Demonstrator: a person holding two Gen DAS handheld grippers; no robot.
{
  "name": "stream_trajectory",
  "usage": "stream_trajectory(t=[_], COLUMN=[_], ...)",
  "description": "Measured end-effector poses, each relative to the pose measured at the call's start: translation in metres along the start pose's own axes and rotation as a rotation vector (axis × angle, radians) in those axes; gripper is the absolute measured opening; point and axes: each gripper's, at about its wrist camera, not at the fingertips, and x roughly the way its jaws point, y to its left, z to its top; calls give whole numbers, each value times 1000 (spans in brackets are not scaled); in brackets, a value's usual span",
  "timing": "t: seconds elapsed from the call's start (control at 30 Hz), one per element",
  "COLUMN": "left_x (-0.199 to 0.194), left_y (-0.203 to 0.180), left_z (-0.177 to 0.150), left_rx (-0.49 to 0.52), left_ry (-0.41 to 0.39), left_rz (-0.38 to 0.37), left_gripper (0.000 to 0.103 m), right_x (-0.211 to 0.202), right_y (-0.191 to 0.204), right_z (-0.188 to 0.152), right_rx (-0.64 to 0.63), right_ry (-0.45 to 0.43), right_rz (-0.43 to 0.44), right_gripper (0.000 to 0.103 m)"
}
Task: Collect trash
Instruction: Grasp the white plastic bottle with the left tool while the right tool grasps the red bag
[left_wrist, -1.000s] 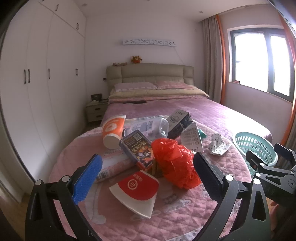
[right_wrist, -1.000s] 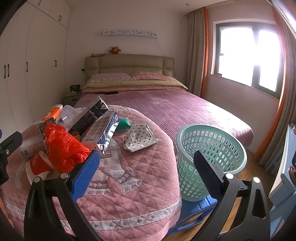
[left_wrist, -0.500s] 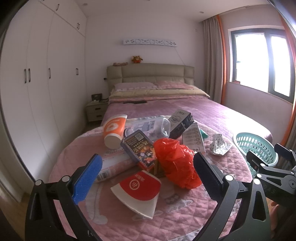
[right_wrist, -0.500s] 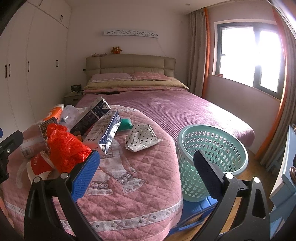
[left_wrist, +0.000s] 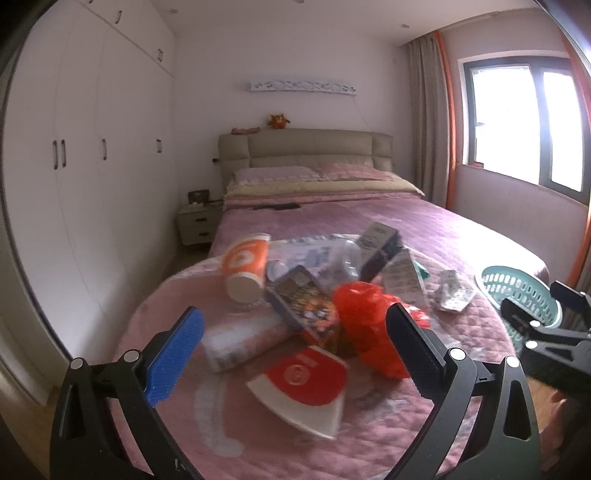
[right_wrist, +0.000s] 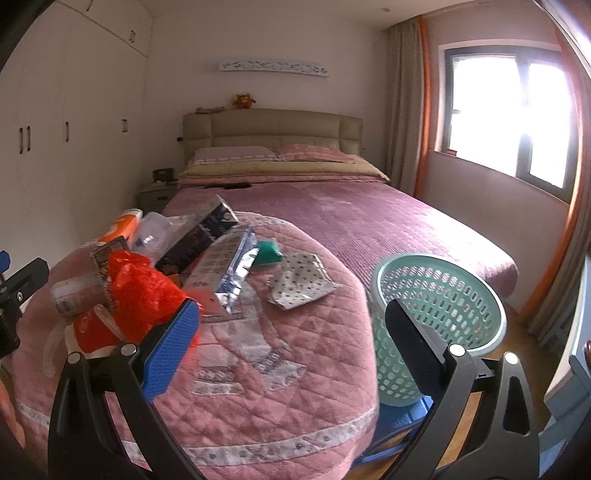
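Note:
A pile of trash lies on the pink quilt (right_wrist: 277, 387) at the foot of the bed. It includes a red plastic bag (left_wrist: 369, 317), an orange cup (left_wrist: 245, 266), a flattened red-and-white paper cup (left_wrist: 306, 387), a printed box (left_wrist: 306, 306), a dark carton (left_wrist: 378, 245) and a dotted paper (right_wrist: 299, 280). My left gripper (left_wrist: 291, 317) is open just short of the pile, with nothing in it. My right gripper (right_wrist: 291, 310) hovers over the quilt beside the teal basket (right_wrist: 439, 314). Its jaws are wide and closing, with nothing between them.
The basket stands on a blue stool (right_wrist: 399, 421) at the bed's right corner. A silver carton (right_wrist: 225, 273), a green packet (right_wrist: 267, 253) and a clear bottle (right_wrist: 151, 236) also lie in the pile. White wardrobes (left_wrist: 92, 166) line the left wall, and a window (right_wrist: 517, 122) is on the right.
Both views have drifted slightly, so the pile and basket sit a little further right in the picture. Nothing has been picked up or let go.

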Motion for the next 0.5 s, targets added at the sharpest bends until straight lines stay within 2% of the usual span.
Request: stream_trajectory(t=[0.07,0.17,0.23,0.3,0.37,0.5], left_x=[3,13,27,43,64,96], left_y=[22,58,79,92,102,106], left_z=[3,7,10,11,9,6], left_rx=[-23,-55,-73,-85,-85,-78], left_ry=[16,58,106,157,217,293], left_rz=[-12,-22,-70,-127,-188,-244], left_gripper=[95,95,94,92,90,89], right_x=[1,9,17,25,34,45], right_y=[7,20,30,41,52,67], right_z=[4,11,15,17,20,21], right_rx=[-13,-25,-24,-30,-58,-85], right_ry=[5,39,68,85,98,120], right_rz=[49,140,207,250,294,328], right_gripper=[84,65,53,46,46,48])
